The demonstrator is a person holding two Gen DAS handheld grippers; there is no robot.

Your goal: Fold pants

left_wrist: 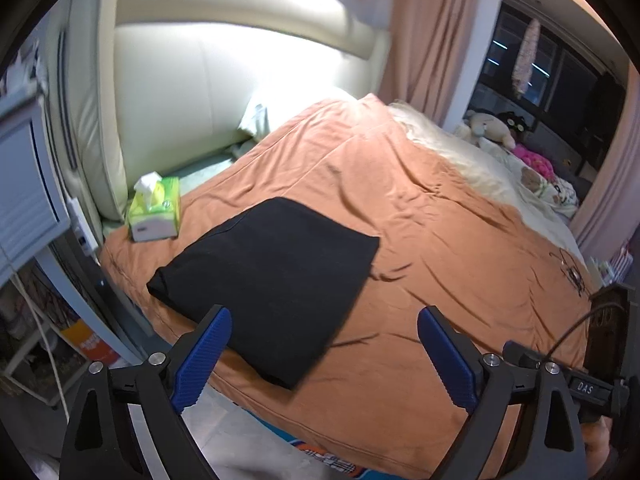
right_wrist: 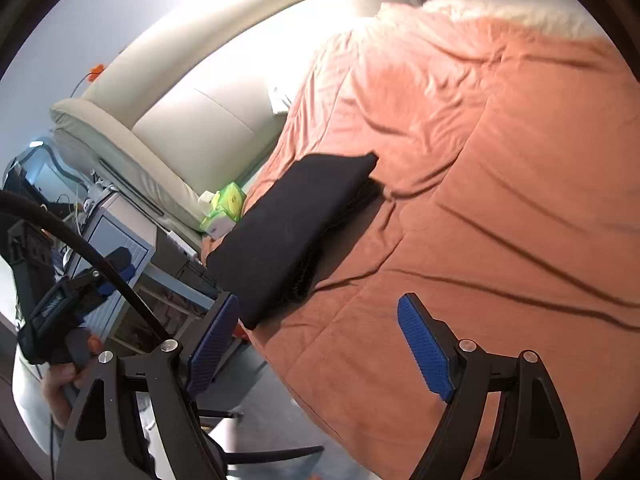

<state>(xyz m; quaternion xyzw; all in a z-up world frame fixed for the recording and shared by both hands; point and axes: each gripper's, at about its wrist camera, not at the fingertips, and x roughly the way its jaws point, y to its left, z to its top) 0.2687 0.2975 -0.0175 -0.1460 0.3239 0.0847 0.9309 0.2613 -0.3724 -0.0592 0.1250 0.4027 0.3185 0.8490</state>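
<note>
The black pants [left_wrist: 272, 280] lie folded into a flat rectangle on the orange bedspread [left_wrist: 440, 240], near the bed's left edge. In the right wrist view the pants [right_wrist: 292, 224] show as a thick stacked bundle on the bedspread [right_wrist: 500, 200]. My left gripper [left_wrist: 324, 316] is open and empty, held above the near edge of the pants. My right gripper [right_wrist: 318, 304] is open and empty, just off the bundle's near corner. The left gripper also shows at the left of the right wrist view [right_wrist: 108, 272].
A green tissue box [left_wrist: 154, 210] sits on the bed beyond the pants, also in the right wrist view [right_wrist: 224, 210]. A cream padded headboard [left_wrist: 200, 100] stands behind. A white nightstand [right_wrist: 116, 240] is left of the bed. Plush toys [left_wrist: 492, 128] lie at the far side. Glasses [left_wrist: 570, 270] rest at right.
</note>
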